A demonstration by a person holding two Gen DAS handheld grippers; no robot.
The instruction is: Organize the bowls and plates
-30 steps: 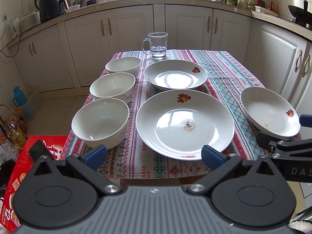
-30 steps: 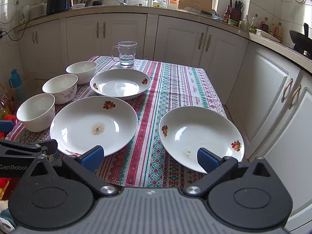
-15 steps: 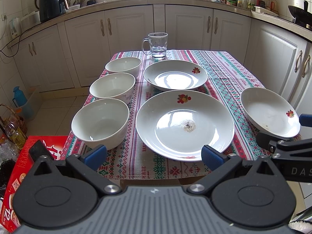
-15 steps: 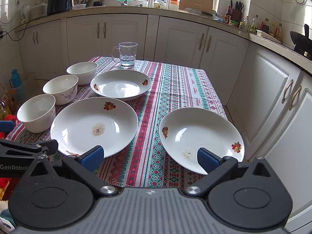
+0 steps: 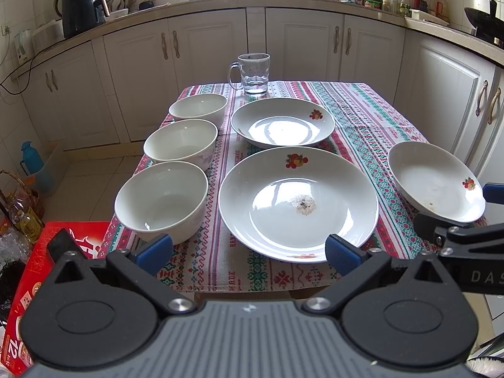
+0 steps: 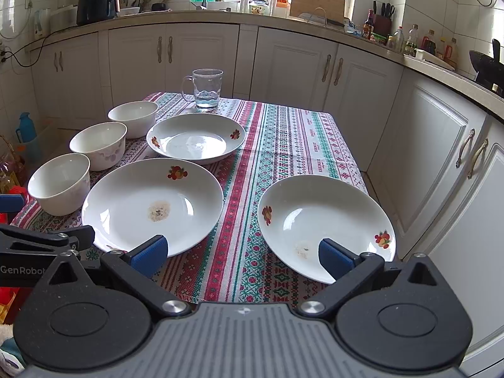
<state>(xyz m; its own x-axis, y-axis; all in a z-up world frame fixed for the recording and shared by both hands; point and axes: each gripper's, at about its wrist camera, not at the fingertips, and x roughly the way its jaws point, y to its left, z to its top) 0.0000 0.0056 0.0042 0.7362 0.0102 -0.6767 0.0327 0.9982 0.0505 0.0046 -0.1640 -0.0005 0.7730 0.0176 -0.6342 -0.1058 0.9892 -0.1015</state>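
Observation:
On the patterned tablecloth (image 5: 371, 116) stand three white bowls in a row at the left: near bowl (image 5: 162, 200), middle bowl (image 5: 181, 143), far bowl (image 5: 198, 110). A large white plate (image 5: 297, 203) with a fruit print lies in front, a smaller plate (image 5: 282, 126) behind it, and a third plate (image 6: 326, 223) sits at the right edge. My left gripper (image 5: 249, 253) hangs open before the table's near edge, nothing between its blue pads. My right gripper (image 6: 241, 255) is open too, just short of the near edge, between the large plate (image 6: 152, 203) and the right plate.
A glass mug (image 5: 253, 74) with some water stands at the table's far end. White cabinets (image 6: 293, 63) ring the room close on the right. A red box (image 5: 41, 267) and bottles sit on the floor at the left.
Both views have crept slightly forward and up toward the table. The dishes have not moved and both grippers stay open.

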